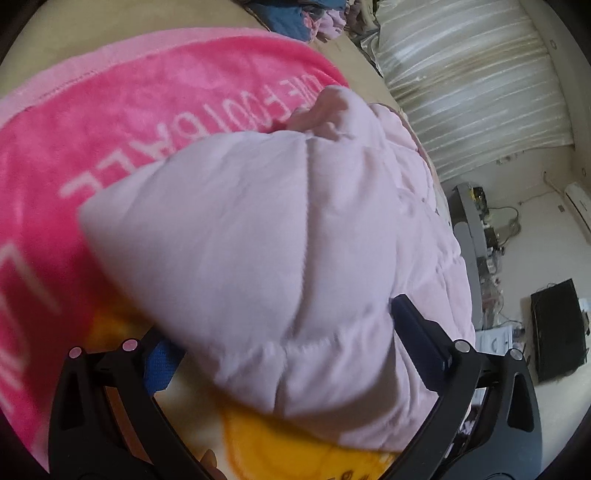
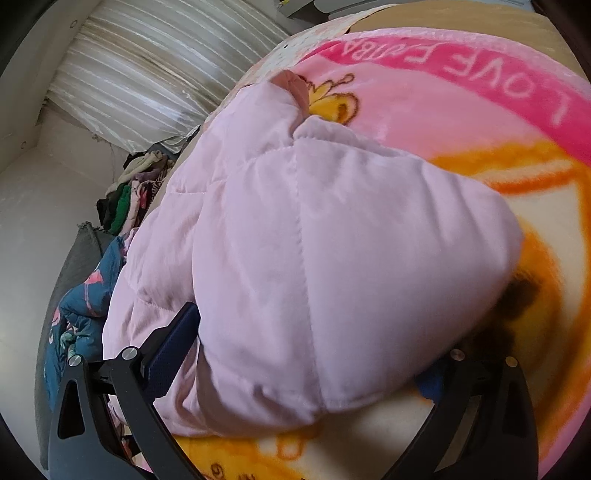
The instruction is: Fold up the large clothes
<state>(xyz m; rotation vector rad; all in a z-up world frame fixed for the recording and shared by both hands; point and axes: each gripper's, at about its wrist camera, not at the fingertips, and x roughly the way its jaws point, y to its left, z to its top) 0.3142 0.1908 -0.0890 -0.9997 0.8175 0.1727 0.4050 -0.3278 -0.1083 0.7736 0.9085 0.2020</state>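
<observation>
A pale pink quilted puffer jacket (image 1: 280, 236) lies on a pink and yellow fleece blanket (image 1: 122, 122). A folded part of it bulges up between my left gripper's (image 1: 288, 339) fingers, which stand wide apart on either side; the left finger is partly hidden under the fabric. In the right wrist view the same jacket (image 2: 314, 240) fills the middle, lying over the blanket (image 2: 461, 96). My right gripper (image 2: 314, 354) is also spread wide around the jacket's folded edge; its right finger is mostly hidden behind the fabric.
A heap of other clothes (image 2: 133, 192) and a blue patterned garment (image 2: 85, 306) lie beside the jacket. More clothes (image 1: 306, 18) lie at the far end. Striped curtains (image 1: 469, 85), a desk with cables (image 1: 480, 236) and a black box (image 1: 557, 332) stand beyond.
</observation>
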